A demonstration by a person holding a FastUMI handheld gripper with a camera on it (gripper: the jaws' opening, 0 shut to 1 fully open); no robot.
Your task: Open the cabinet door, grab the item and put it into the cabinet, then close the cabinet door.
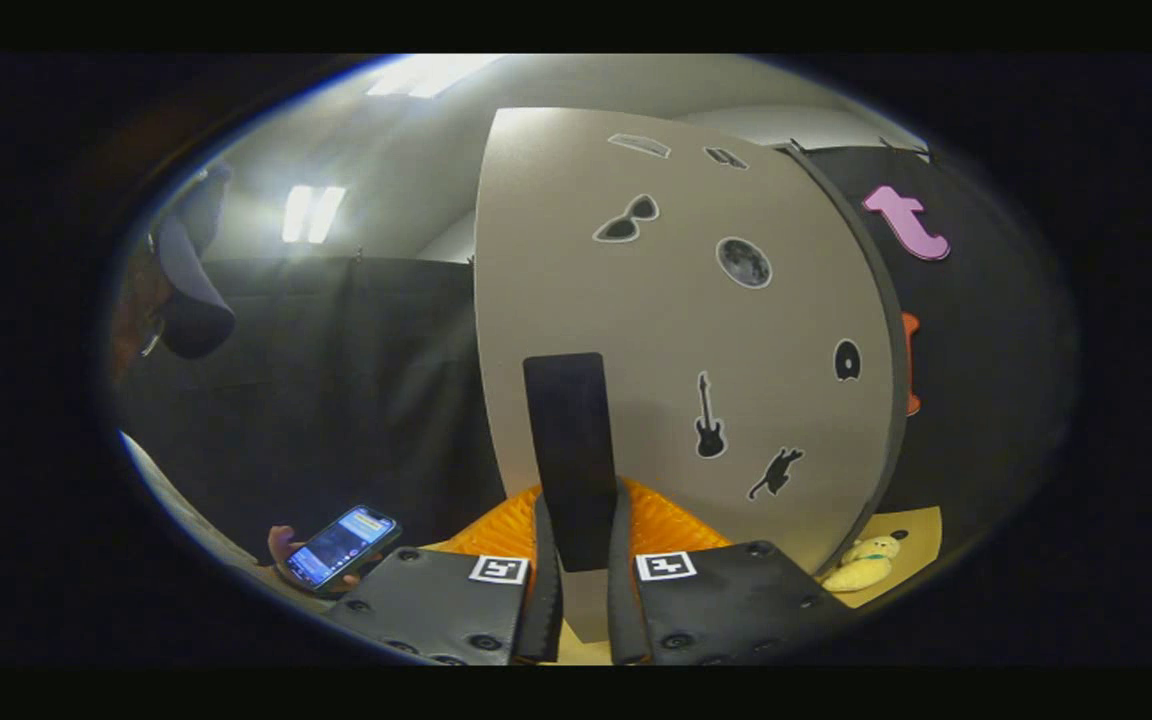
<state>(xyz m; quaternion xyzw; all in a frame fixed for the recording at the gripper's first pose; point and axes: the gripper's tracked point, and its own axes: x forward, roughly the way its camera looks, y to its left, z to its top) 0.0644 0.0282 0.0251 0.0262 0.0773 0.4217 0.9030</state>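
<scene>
Gripper (576, 600) clamped on the door handle (572, 450); door (676, 330) judged rigid, light; soft toy (861, 565) right of fingers, grasp mid-body.

Mount: my camera rides on the gripper (584, 600), looking forward along its two fingers.
Facing: I face the cabinet door (676, 330) straight on, tilted slightly upward toward ceiling lights (312, 212).
Nearness: very close; the door's dark handle (570, 455) stands between my fingers.
Periphery: the fisheye catches a phone (341, 545) beside the fingers.
</scene>
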